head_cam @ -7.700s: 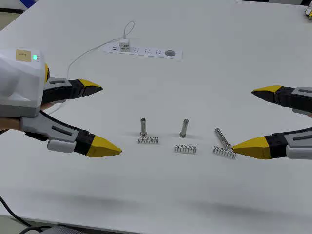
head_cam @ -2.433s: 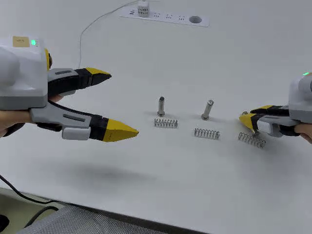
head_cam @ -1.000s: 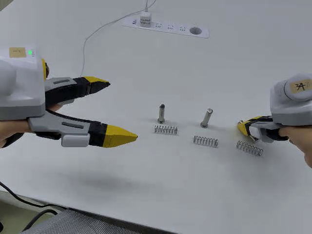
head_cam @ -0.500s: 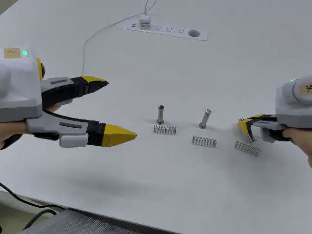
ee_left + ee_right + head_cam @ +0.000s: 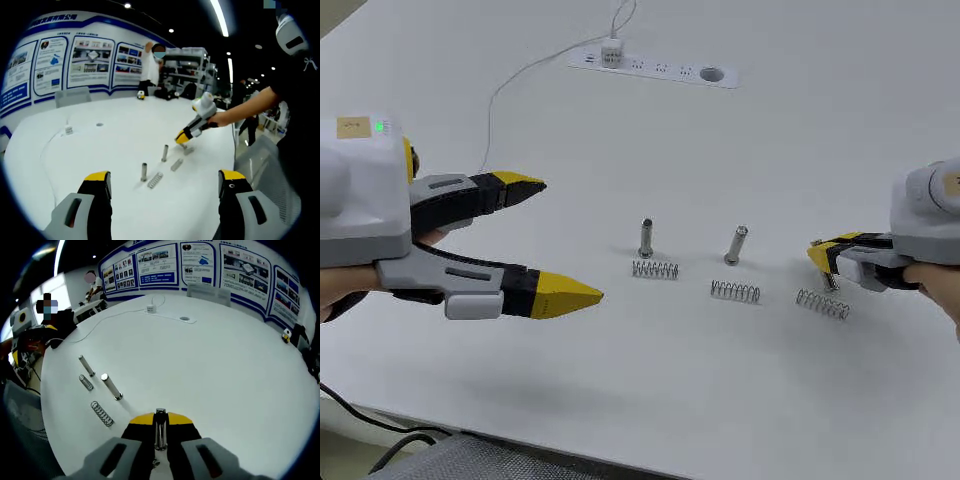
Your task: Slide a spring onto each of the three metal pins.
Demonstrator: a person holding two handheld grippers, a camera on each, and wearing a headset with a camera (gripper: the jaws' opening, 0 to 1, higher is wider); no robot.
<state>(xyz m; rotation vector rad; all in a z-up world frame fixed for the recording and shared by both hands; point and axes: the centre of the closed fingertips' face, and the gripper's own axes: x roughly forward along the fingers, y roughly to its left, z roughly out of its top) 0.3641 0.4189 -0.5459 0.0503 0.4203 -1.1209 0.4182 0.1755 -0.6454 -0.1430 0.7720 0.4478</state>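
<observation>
- Your left tongs (image 5: 570, 240) hang wide open and empty above the counter (image 5: 770, 140), left of the parts.
- Your right tongs (image 5: 160, 417) are closed on the third metal pin (image 5: 160, 436), low beside the right spring (image 5: 822, 304).
- The left pin (image 5: 646, 238) and middle pin (image 5: 736, 245) stand bare on the counter.
- The left spring (image 5: 654, 269) and middle spring (image 5: 735, 291) each lie just in front of their pin.

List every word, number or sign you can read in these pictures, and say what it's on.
Nothing reads clearly.
Tan left label on the left tongs: mark too small to read.
Tan right label on the right tongs, which grip a pin: cut off at the frame edge.
Blue wall banner: characters blurred.
Printed wall posters: print too small.
White power strip: no legible marking.
</observation>
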